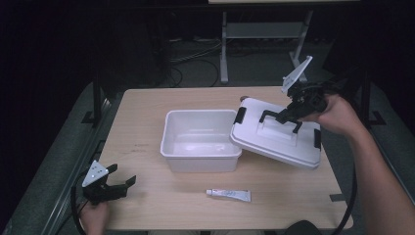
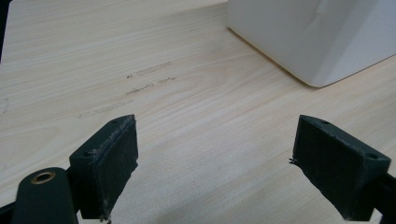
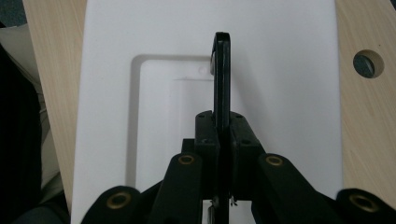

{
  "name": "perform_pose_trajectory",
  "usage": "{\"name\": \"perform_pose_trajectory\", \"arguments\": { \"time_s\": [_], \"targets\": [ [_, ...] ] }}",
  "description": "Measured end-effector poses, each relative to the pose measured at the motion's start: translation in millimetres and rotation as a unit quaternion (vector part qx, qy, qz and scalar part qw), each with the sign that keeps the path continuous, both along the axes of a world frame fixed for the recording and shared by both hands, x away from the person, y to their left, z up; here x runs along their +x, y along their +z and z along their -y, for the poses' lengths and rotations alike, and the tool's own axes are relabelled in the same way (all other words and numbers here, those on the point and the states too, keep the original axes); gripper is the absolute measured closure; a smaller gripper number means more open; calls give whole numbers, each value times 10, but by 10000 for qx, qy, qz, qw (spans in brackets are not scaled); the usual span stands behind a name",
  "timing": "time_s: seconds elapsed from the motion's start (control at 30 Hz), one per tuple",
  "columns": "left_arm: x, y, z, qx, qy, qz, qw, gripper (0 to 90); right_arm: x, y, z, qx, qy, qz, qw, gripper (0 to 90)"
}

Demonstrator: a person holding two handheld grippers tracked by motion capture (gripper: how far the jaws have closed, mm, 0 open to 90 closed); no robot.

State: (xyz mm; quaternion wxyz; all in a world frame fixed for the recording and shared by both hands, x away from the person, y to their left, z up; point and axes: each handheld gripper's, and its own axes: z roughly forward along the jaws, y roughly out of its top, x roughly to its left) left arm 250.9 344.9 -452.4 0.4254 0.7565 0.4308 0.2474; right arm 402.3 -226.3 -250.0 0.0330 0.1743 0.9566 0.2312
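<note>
Pale wooden table [image 1: 147,112]: right gripper [image 1: 289,113] clamped on lid handle [image 3: 222,79]; left gripper [image 1: 119,185] open (idle). Keep lid [image 1: 274,139] level over white bin [image 1: 199,139].

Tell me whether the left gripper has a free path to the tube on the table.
Probably yes: the left gripper is open, holds nothing, and bare table lies between it and the tube.

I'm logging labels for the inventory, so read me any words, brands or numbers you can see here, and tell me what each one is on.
Nothing can be read.
Tube: dark print on its white body, too small and blurred to read.
Lid: no print visible.
Bin: plain white, no print visible.
Table: faint smudges, not writing.
</note>
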Motion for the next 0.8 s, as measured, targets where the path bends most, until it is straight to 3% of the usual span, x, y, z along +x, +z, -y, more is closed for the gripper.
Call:
{"name": "perform_pose_trajectory", "arguments": {
  "time_s": [0.47,0.8],
  "targets": [
    [2,-5,18,7,-5,-25,10000,134,-86,-150,317,41,-285,-95,9995,841],
    [7,-5,23,38,-22,-14,10000,134,-113,-356,475,81,-449,-215,9987,841]
  ]
}}
